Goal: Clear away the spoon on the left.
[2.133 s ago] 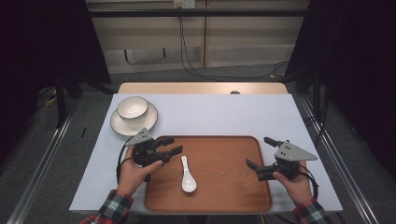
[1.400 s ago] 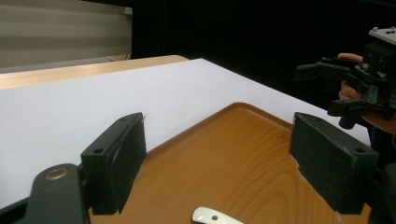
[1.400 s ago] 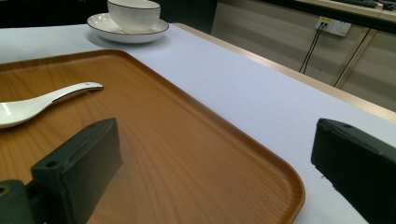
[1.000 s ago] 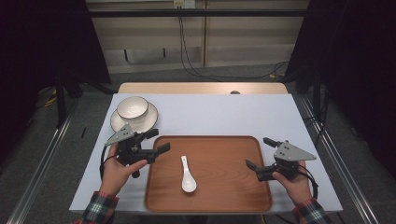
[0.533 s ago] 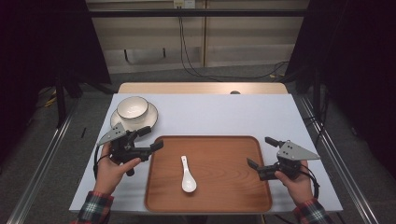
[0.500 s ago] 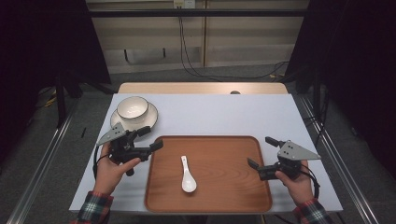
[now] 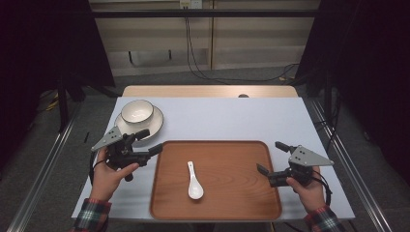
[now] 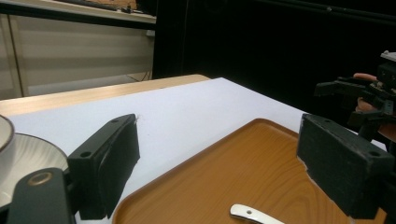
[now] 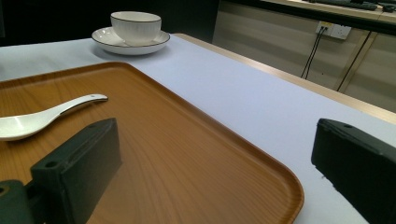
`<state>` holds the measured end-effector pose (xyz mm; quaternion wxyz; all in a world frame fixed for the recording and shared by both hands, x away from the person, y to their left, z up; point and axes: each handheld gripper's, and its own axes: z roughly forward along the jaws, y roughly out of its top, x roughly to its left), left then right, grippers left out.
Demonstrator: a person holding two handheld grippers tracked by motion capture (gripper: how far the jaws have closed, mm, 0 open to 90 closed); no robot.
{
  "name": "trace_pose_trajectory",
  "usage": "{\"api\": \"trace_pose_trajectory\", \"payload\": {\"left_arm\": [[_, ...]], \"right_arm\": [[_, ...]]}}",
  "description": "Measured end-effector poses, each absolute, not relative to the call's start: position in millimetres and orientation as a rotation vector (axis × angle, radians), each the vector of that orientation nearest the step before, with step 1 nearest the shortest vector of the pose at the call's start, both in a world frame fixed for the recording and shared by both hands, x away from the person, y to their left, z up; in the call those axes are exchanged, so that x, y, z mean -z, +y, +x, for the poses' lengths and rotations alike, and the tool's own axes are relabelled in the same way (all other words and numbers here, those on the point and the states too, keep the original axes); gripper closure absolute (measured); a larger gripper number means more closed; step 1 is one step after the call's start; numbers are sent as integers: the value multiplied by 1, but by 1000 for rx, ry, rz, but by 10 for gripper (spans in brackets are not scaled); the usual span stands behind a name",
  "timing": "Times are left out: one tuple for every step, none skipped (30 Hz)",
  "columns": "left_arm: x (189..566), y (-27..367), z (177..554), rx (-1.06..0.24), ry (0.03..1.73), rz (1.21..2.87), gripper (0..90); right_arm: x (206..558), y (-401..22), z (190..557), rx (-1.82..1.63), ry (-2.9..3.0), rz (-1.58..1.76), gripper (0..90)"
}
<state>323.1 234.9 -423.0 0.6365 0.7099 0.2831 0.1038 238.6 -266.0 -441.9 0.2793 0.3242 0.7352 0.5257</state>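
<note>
- The left gripper [image 7: 147, 142] hangs over the table's left side, just off the tray's [image 7: 251, 150] near-left corner, jaws spread wide with nothing between them.
- The right gripper [image 7: 270, 157] sits over the tray's right edge, jaws likewise apart and empty.
- The spoon [image 7: 194, 182] lies loose in the middle of the tray, bowl toward the near edge, handle pointing away — well apart from both grippers.
- The cup [image 7: 137, 111] stands upright on its saucer [image 7: 157, 121] at the table's far-left corner, just beyond the left gripper; this is likely the next thing to take.
- Handling, as a judgement: all three pieces look like glazed ceramic — stiff, slick, chip-prone, and light enough to skid. The spoon is best pinched across its narrow handle. The cup is best taken over its rim wall, since lifting by the saucer could let the cup slide.
- Hard to make out: the left gripper view cuts the cup and saucer off at its left edge and shows just the spoon's handle tip [image 8: 250, 213]. Whether the cup holds anything cannot be told.
</note>
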Motion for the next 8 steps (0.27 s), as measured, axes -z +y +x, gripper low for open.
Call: {"api": "trace_pose_trajectory", "payload": {"left_arm": [[423,235,323,-249,656,1614,133],[423,236,323,-246,659,1606,133],[423,237,323,-248,659,1607,133],[424,237,323,-244,661,1606,133],[424,238,324,-242,660,1611,133],[424,237,324,-249,673,1604,133],[425,238,324,-249,679,1605,133],[426,238,324,-252,674,1611,132]], "right_arm": [[442,-266,239,-1409,1972,869,12],[442,-266,239,-1411,1974,871,12],[442,-266,239,-1409,1978,870,11],[442,-266,239,-1409,1979,869,11],[442,-266,239,-1408,1980,870,11],[442,-266,239,-1407,1980,870,11],[443,-266,240,-1412,1977,870,10],[443,-266,240,-1409,1981,877,10]]}}
